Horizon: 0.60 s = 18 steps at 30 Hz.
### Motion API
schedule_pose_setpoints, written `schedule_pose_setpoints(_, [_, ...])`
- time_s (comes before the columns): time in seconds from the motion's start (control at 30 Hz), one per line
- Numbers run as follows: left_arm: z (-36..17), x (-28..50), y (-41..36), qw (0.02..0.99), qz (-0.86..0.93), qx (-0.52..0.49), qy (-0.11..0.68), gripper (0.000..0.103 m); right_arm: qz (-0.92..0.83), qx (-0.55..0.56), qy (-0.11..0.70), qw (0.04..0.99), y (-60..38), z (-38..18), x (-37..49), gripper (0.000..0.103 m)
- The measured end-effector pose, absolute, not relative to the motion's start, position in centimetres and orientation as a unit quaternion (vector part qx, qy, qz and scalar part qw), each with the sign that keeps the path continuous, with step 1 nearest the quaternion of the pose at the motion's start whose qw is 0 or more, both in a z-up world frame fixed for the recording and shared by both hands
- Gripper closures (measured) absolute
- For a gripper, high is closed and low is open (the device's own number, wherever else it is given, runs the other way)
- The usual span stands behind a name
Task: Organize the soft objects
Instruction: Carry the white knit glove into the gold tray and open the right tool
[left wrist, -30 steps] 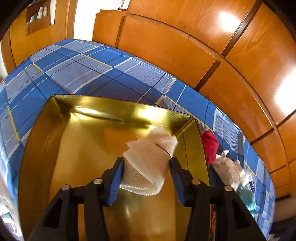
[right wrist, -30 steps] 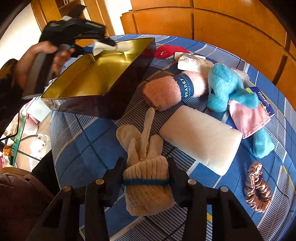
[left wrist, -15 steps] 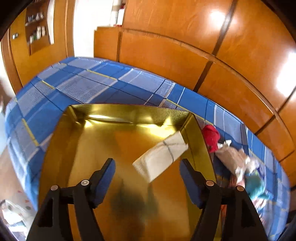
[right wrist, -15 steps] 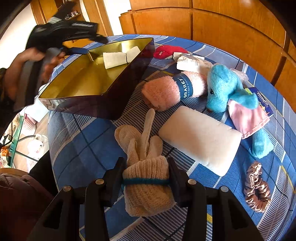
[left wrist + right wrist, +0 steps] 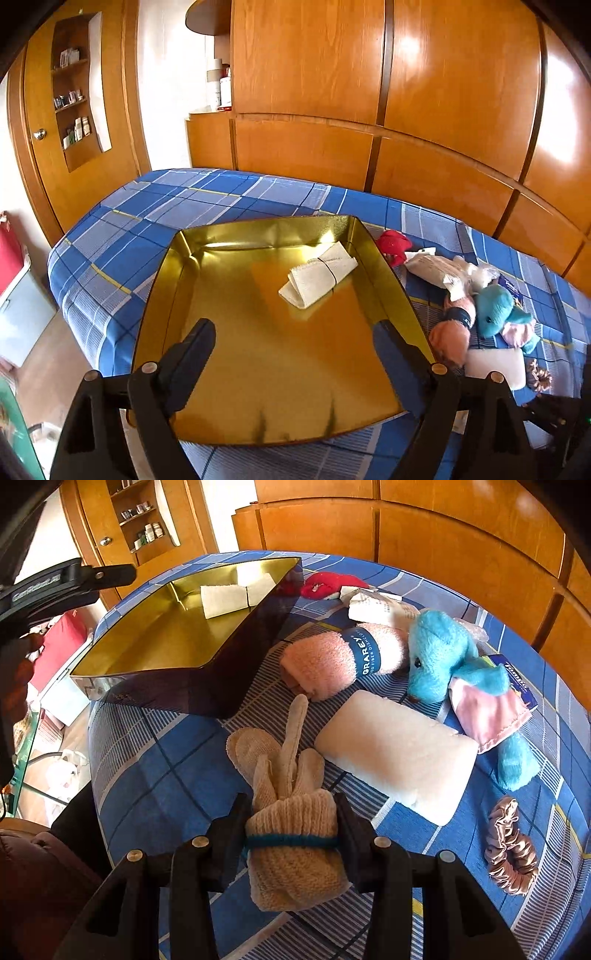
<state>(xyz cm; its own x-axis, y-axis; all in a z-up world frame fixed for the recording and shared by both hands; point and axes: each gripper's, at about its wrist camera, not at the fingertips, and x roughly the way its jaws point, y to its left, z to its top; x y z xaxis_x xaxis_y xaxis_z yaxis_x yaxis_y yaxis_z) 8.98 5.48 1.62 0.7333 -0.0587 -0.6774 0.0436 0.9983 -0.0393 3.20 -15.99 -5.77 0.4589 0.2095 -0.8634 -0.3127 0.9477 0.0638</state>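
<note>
Now the left claw (image 5: 293, 354) has pulled back from the gold box (image 5: 236, 376) and its jaws are spread wide. At mid frame, the white cloth (image 5: 317, 275) lies inside the box. Low in its frame, the right claw (image 5: 293, 814) pinches the gloves (image 5: 291, 823).

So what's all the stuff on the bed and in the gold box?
Gold tin: 1, gold inside, dark outside, on bed.
White folded cloth: 1, inside the tin.
Beige gloves: 1 bundle, in right gripper.
Pink towel roll: 1, blue label, beside tin.
Blue plush toy: 1, blue and pink.
White sponge block: 1, on bed.
Pink scrunchie: 1.
Red cloth: 1, behind tin.
White packet: 1.
Left gripper: open, above tin.
Right gripper: shut on gloves.
</note>
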Motion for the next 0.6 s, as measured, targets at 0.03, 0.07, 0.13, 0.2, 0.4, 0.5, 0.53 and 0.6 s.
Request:
schedule_pose_setpoints(0.03, [1.6,8.7,5.5,0.931,-0.027,-0.011,0.365,0.015,0.151,-0.054,0.497,0.853,-15.9,-5.8,3.2,0.059])
schedule_pose_setpoints(0.07, [1.5,8.5,5.5,0.93,-0.025,-0.01,0.366,0.015,0.149,-0.056,0.496,0.854,-15.8,-5.8,3.1,0.058])
schedule_pose_setpoints(0.13, [1.4,8.1,5.4,0.93,-0.018,-0.005,0.367,0.015,0.142,-0.059,0.495,0.855,-15.6,-5.8,2.9,0.058])
schedule_pose_setpoints(0.2, [1.3,7.8,5.5,0.93,-0.01,-0.001,0.368,0.015,0.133,-0.062,0.495,0.857,-15.3,-5.7,2.7,0.059])
schedule_pose_setpoints(0.4, [1.0,7.1,6.2,0.93,-0.006,-0.01,0.367,0.014,0.123,-0.045,0.491,0.861,-14.9,-5.1,2.0,0.064])
schedule_pose_setpoints(0.5, [0.8,6.9,6.5,0.93,-0.006,-0.013,0.368,0.014,0.119,-0.046,0.495,0.86,-14.6,-5.1,1.8,0.065])
schedule_pose_setpoints(0.53, [0.8,6.9,6.6,0.929,-0.006,-0.014,0.369,0.014,0.119,-0.045,0.495,0.86,-14.5,-5.1,1.7,0.065])
schedule_pose_setpoints(0.6, [0.8,6.8,6.8,0.93,-0.006,-0.017,0.368,0.014,0.12,-0.04,0.491,0.862,-14.5,-4.5,1.5,0.066])
